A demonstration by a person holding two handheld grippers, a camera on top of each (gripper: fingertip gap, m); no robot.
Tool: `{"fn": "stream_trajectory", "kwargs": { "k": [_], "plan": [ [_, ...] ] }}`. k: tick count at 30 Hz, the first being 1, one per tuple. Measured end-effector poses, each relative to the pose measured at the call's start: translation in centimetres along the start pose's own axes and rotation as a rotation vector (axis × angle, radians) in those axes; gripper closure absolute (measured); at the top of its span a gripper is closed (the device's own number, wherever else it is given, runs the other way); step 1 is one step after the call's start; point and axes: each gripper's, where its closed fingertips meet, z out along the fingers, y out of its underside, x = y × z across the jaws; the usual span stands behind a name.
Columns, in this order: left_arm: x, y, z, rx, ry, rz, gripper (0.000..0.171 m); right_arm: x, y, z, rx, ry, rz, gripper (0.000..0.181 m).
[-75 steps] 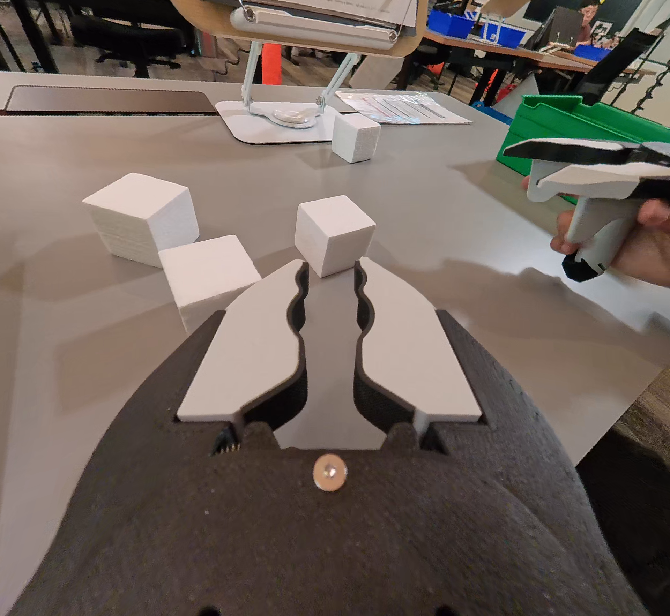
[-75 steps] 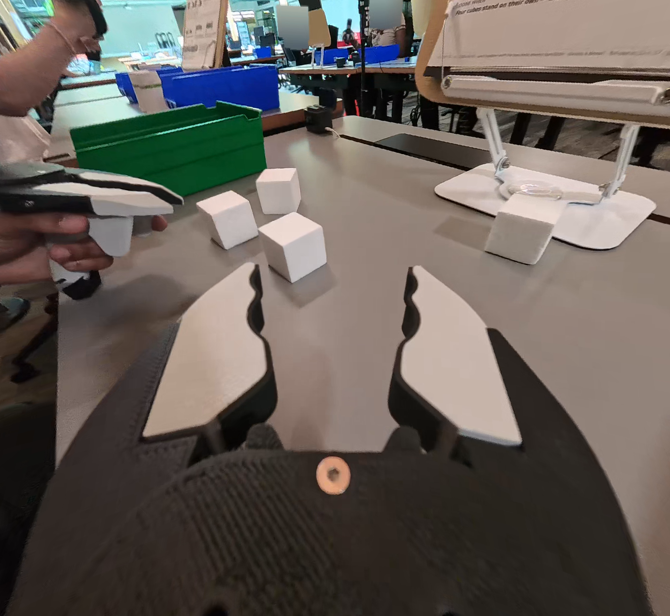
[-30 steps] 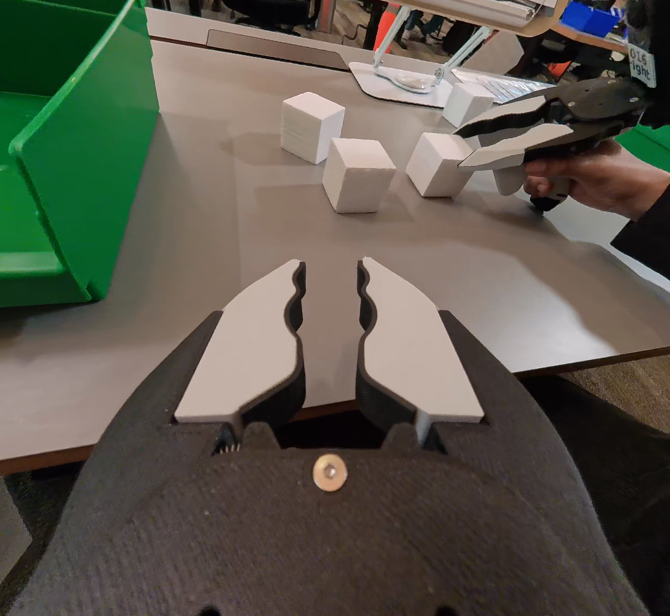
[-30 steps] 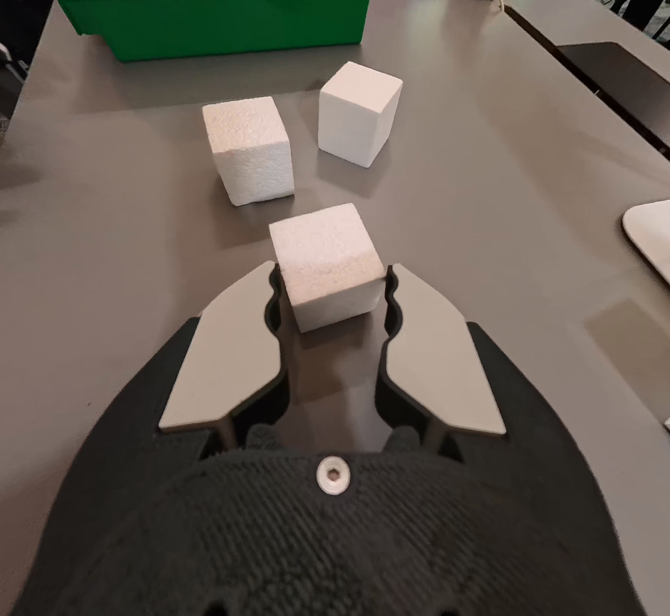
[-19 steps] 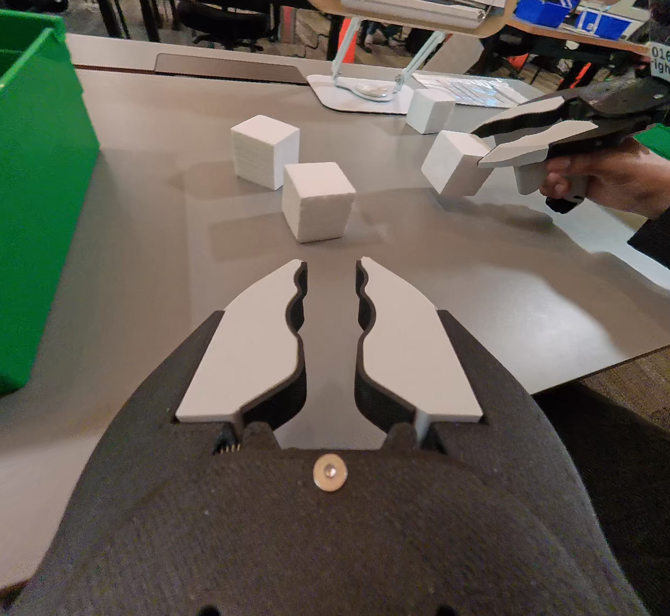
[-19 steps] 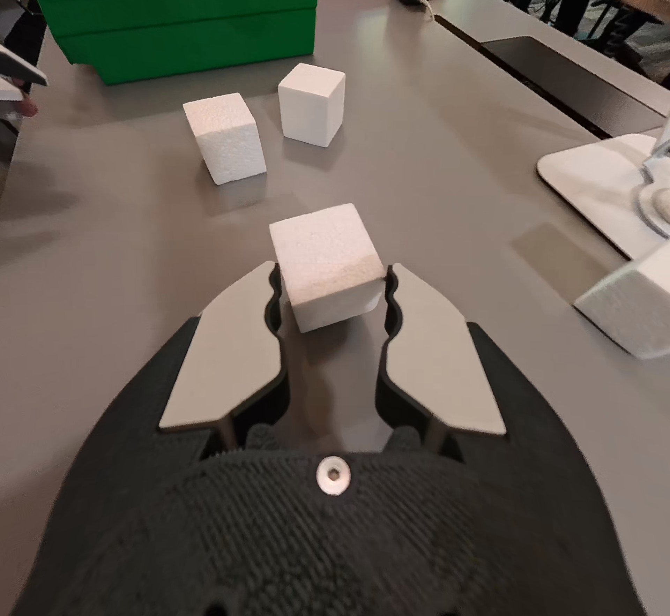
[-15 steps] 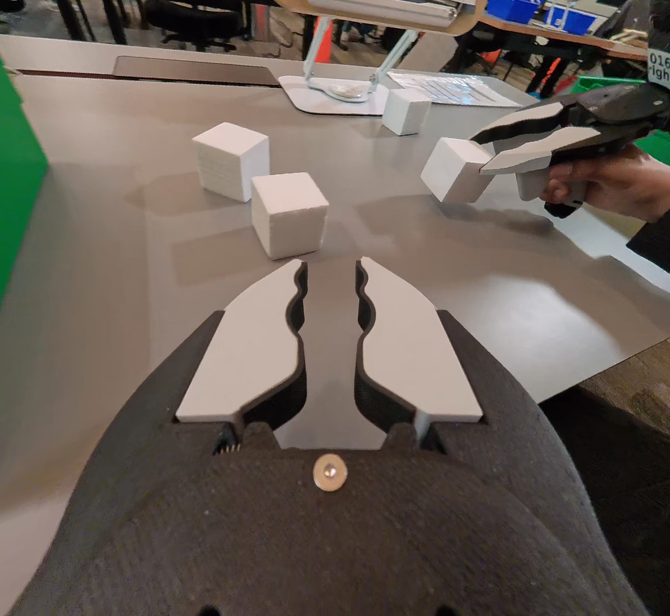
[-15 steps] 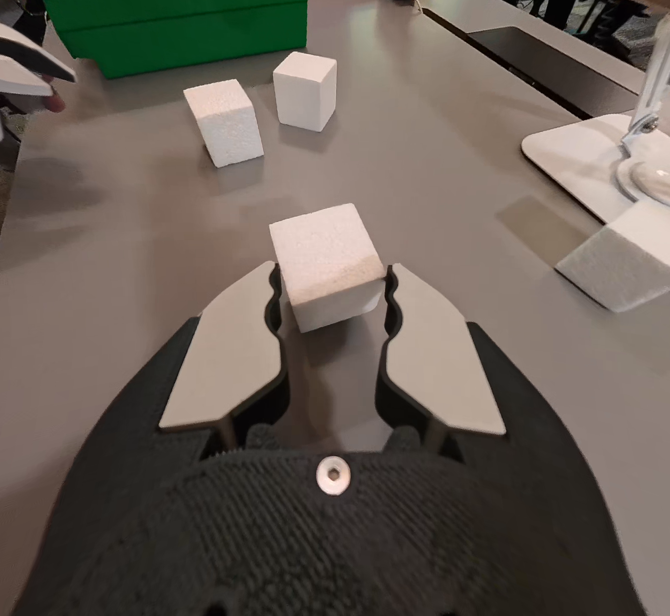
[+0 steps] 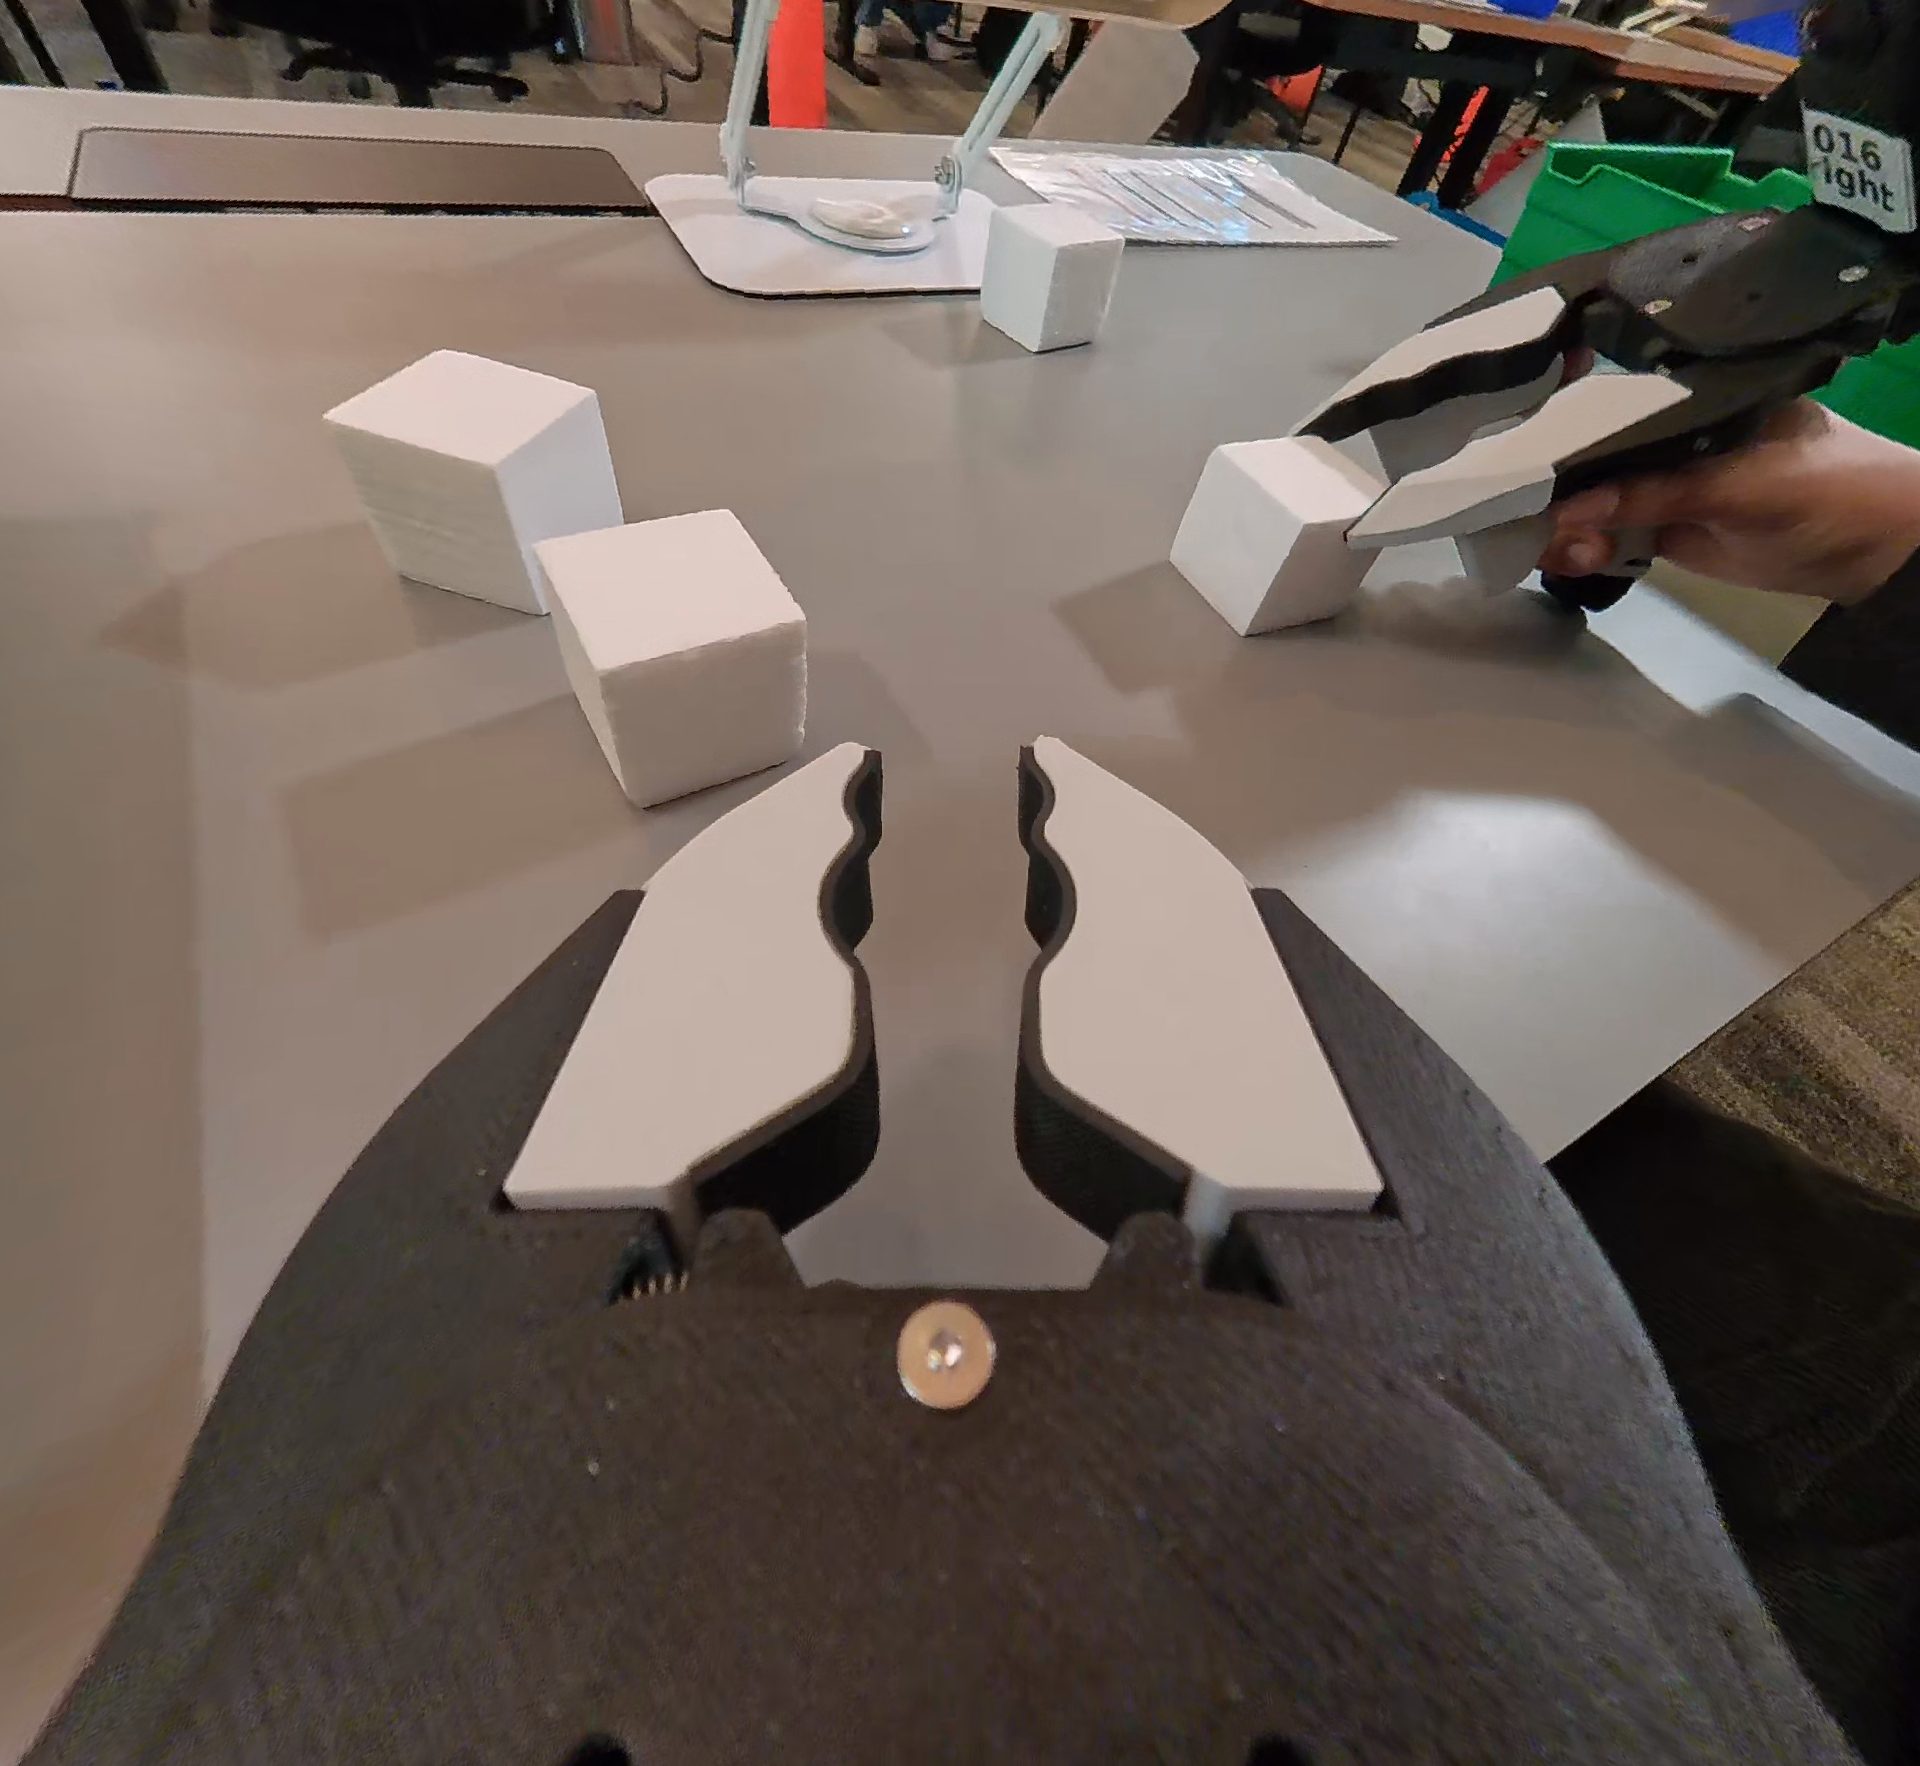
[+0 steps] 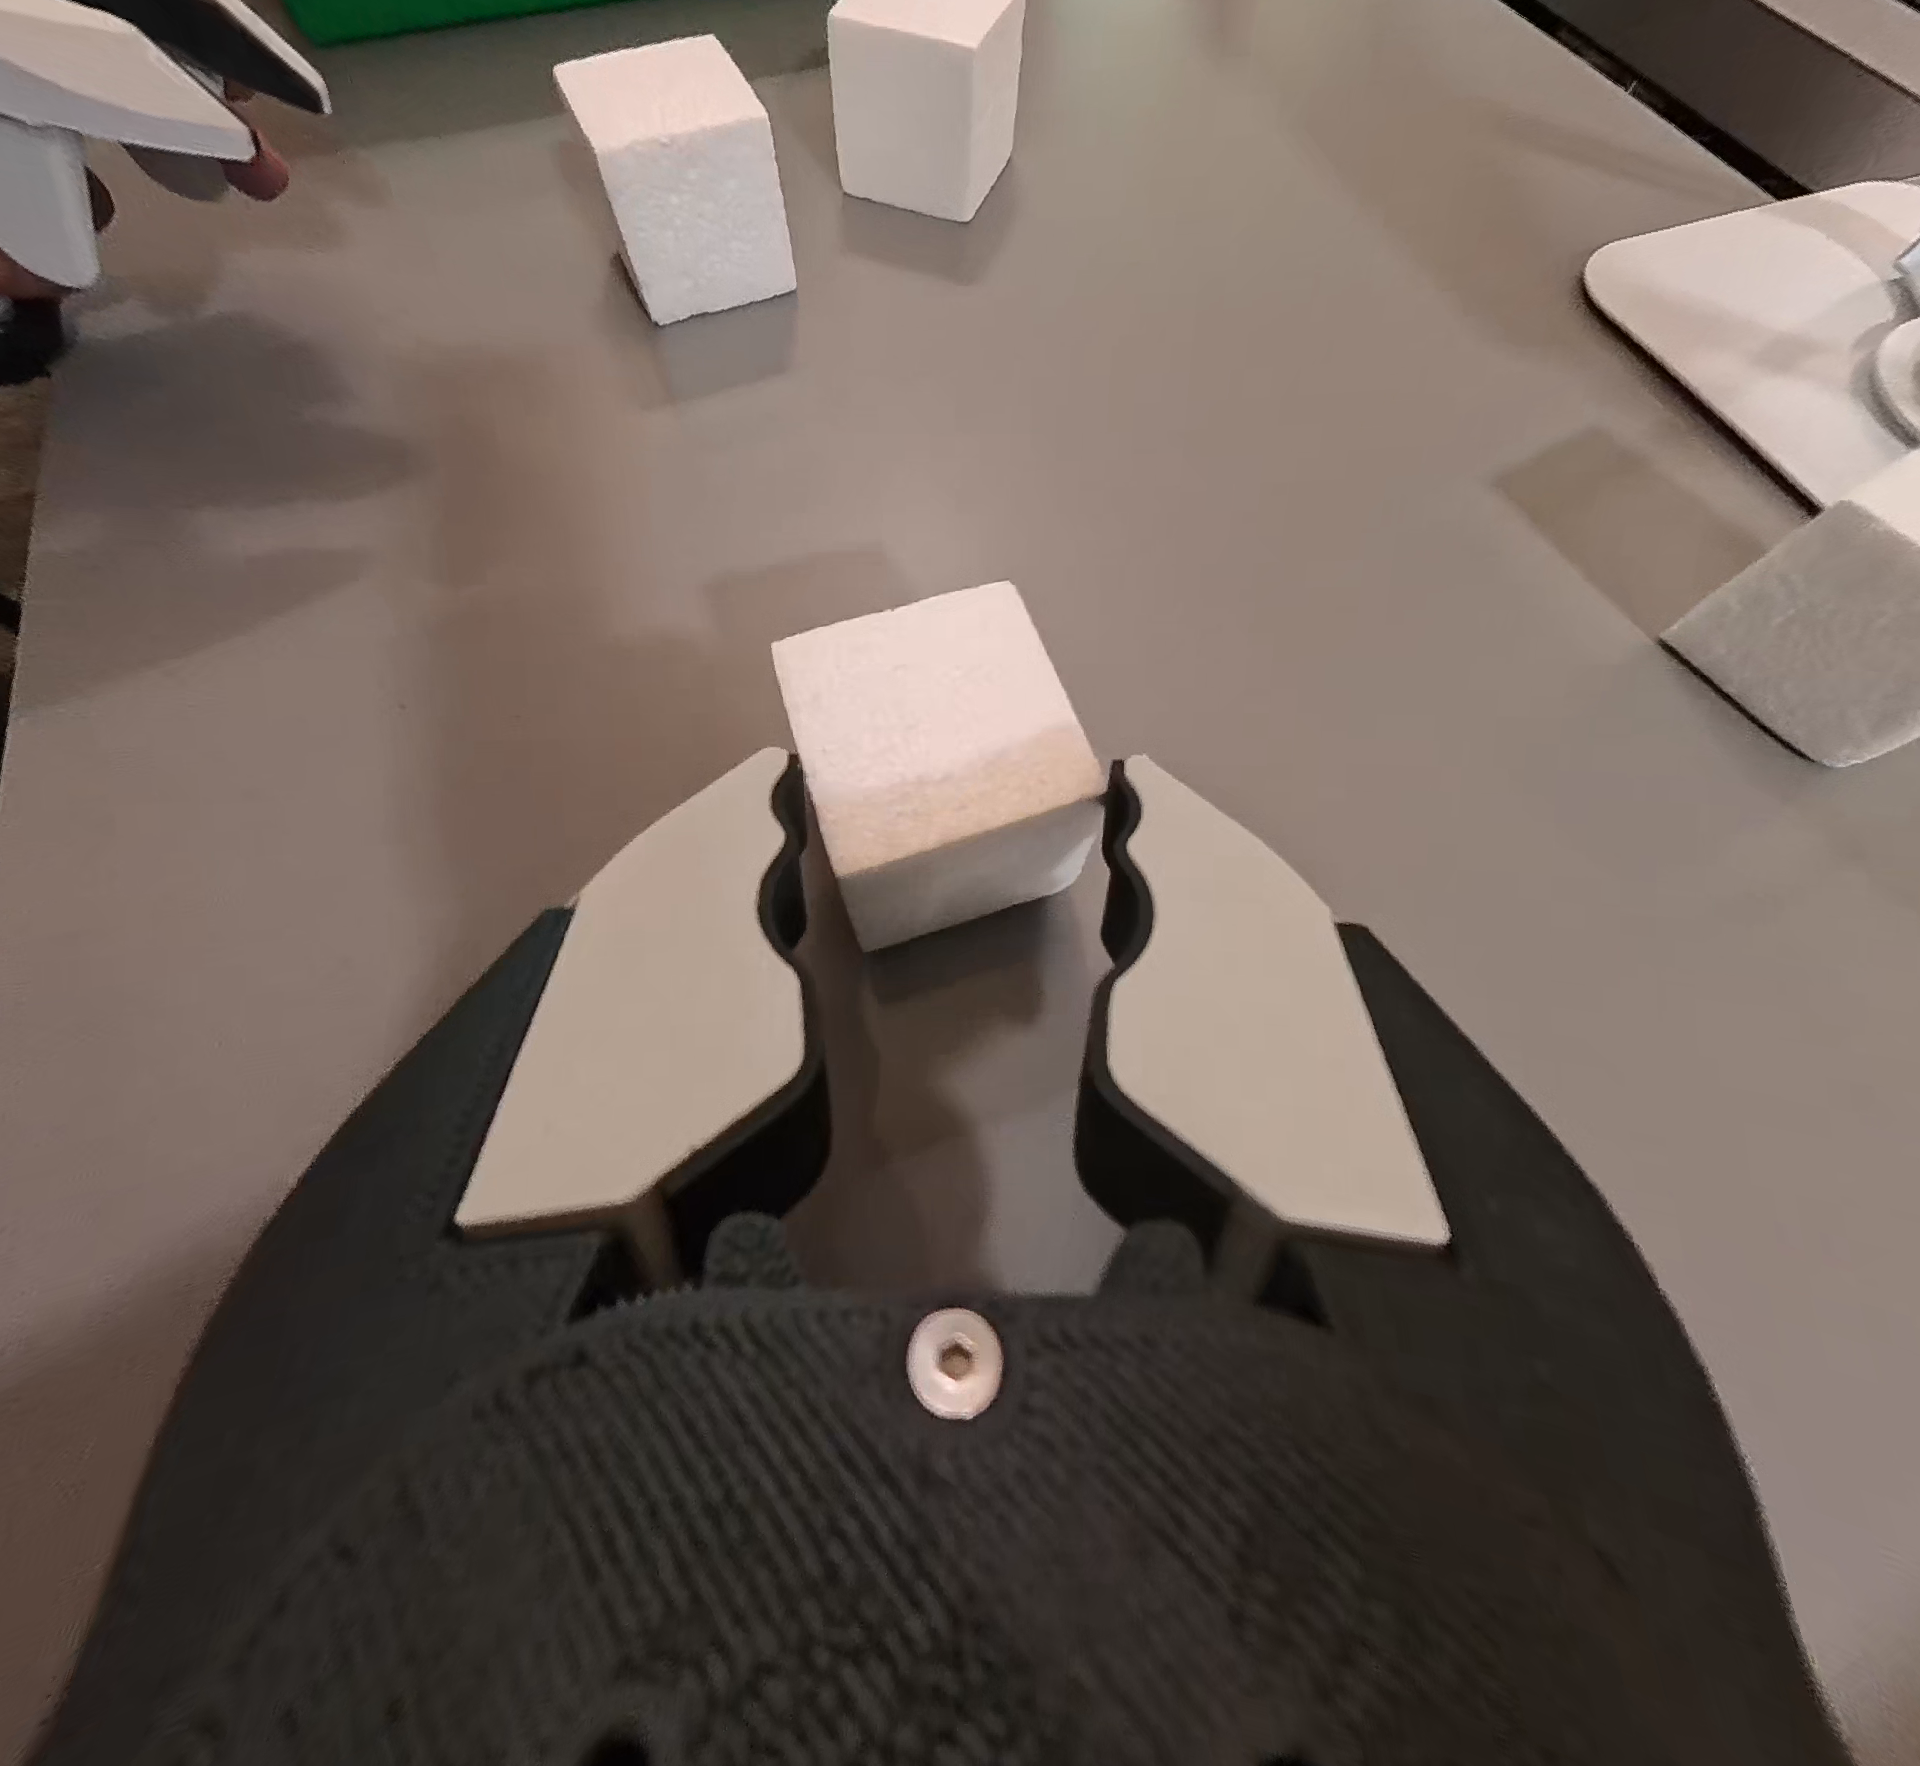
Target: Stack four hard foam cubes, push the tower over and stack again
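Grey table (image 10: 1247,386); labelled right claw (image 10: 951,786) around foam cube (image 10: 935,750).

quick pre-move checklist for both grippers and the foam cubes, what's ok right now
1. Right hand-held gripper shut on the held foam cube, one finger on each side: ok.
2. Held cube clear of the table: cannot tell; in the left wrist view it looks tilted.
3. Left hand-held gripper empty, jaws slightly apart: ok.
4. Nearest cube just ahead-left of the left fingertips, not between them: not ok for a grasp.
5. Back cube standing close behind it; touching or not: cannot tell.
6. Cube by the stand base apart from the others: ok.
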Motion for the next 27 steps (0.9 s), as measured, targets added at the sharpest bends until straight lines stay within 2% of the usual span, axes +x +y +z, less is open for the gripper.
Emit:
{"fn": "stream_trajectory", "kwargs": {
  "k": [27],
  "plan": [
    [-0.21,0.10,0.02,-0.006,-0.004,-0.012,0.146,-0.06,0.11,-0.12,-0.006,0.001,-0.006,0.125]
  ]
}}
